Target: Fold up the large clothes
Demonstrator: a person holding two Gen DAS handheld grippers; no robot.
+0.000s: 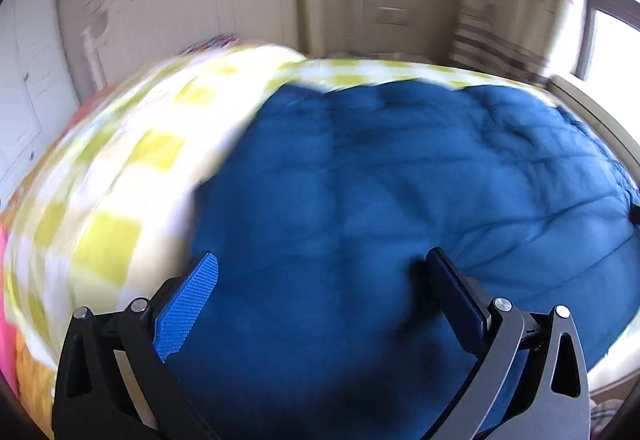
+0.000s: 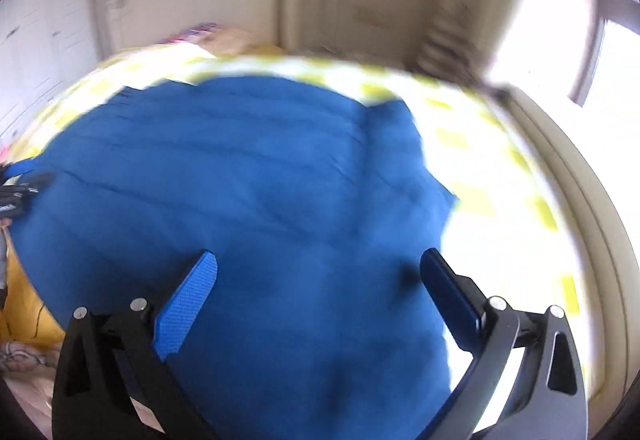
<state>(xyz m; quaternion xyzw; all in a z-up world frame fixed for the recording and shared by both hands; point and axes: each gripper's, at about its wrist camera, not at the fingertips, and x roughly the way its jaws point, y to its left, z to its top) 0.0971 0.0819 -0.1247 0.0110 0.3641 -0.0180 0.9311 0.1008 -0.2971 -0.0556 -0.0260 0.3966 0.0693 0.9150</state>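
A large blue padded garment (image 1: 380, 180) lies spread on a bed with a yellow-and-white checked cover (image 1: 120, 168). My left gripper (image 1: 320, 268) is open and empty, hovering over the near part of the garment. In the right wrist view the same blue garment (image 2: 240, 180) fills the middle, with the checked cover (image 2: 480, 160) showing at its right and far sides. My right gripper (image 2: 318, 266) is open and empty above the garment's near part. The left gripper's tip (image 2: 20, 192) shows at the left edge. Both views are blurred by motion.
A white headboard (image 1: 192, 8) stands at the far end of the bed. A cream bed frame rail (image 2: 572, 180) runs along the right side. White cabinet doors (image 1: 28, 92) are at the left, a bright window (image 1: 616, 20) at the right. Orange and pink fabric (image 1: 24, 360) lies at lower left.
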